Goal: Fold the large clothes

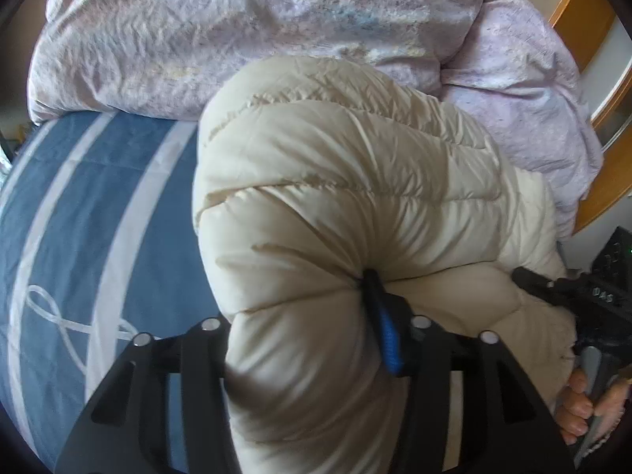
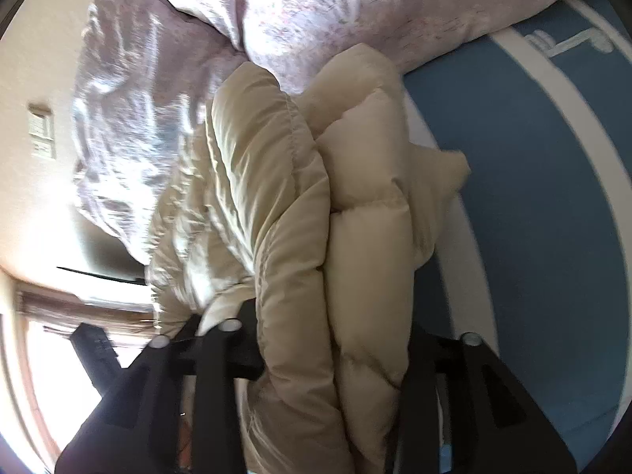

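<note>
Though puffy, quilted cream jacket (image 1: 347, 181) bunched in both hand-held grippers.

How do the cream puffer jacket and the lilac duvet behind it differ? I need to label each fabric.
The puffer jacket is plain cream, smooth and shiny; the duvet is mottled lilac and matte. The jacket has stitched quilt channels; the duvet shows only fine crinkles. Both grippers clamp the jacket; none touches the duvet. Both are puffy and lie on the blue bedspread.
</note>
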Available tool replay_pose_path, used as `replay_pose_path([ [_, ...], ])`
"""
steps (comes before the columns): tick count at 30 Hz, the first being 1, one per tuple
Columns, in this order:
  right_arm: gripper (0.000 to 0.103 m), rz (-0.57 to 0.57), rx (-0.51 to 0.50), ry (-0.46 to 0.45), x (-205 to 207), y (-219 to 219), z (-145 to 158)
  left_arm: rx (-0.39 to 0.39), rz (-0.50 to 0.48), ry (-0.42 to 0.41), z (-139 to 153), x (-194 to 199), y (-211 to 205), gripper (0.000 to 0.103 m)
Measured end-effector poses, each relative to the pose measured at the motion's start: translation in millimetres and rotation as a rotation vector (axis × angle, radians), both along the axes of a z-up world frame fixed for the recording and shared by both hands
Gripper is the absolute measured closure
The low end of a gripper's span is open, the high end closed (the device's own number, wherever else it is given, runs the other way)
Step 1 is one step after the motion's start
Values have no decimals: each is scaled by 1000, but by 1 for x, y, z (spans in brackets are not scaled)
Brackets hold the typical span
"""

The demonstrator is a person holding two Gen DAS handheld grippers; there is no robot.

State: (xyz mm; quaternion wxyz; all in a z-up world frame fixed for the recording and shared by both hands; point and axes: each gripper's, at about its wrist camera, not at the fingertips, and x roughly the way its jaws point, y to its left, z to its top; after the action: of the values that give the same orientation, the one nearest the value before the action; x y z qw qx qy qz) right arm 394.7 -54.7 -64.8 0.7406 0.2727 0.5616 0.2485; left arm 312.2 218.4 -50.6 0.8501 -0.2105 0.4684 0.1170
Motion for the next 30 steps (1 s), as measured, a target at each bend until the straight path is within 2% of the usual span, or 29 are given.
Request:
replay_pose_path([
  [2, 47, -5, -52, -13, -1, -3, 6, 33, 5, 8, 3, -1, -2, 39],
  [5, 42, -44, -103, -52, -5, -17, 18, 99, 12, 10, 14, -2, -6, 34],
  [8, 42, -118, -115, -149, -13, -41, 40, 174, 33, -25, 31, -10, -7, 29],
  [10, 42, -108, -94, -198, -18, -43, 52, 213, 46, -57, 42, -11, -7, 27],
  [13, 44, -13, -97, -271, -26, -22, 67, 256, 43, -64, 47, -6, -12, 24],
  [18, 58, 145, -160, -349, -41, 29, 73, 255, 10, 5, 28, 10, -22, 24],
  [20, 59, 173, -213, -359, -45, 42, 66, 259, -16, 22, 19, 13, -30, 24],
  [24, 63, 164, -308, -296, -42, 45, 37, 283, -54, 33, 9, 18, -43, 23],
  [30, 64, 141, -328, -232, -32, 37, 10, 290, -75, 40, 7, 28, -46, 17],
])
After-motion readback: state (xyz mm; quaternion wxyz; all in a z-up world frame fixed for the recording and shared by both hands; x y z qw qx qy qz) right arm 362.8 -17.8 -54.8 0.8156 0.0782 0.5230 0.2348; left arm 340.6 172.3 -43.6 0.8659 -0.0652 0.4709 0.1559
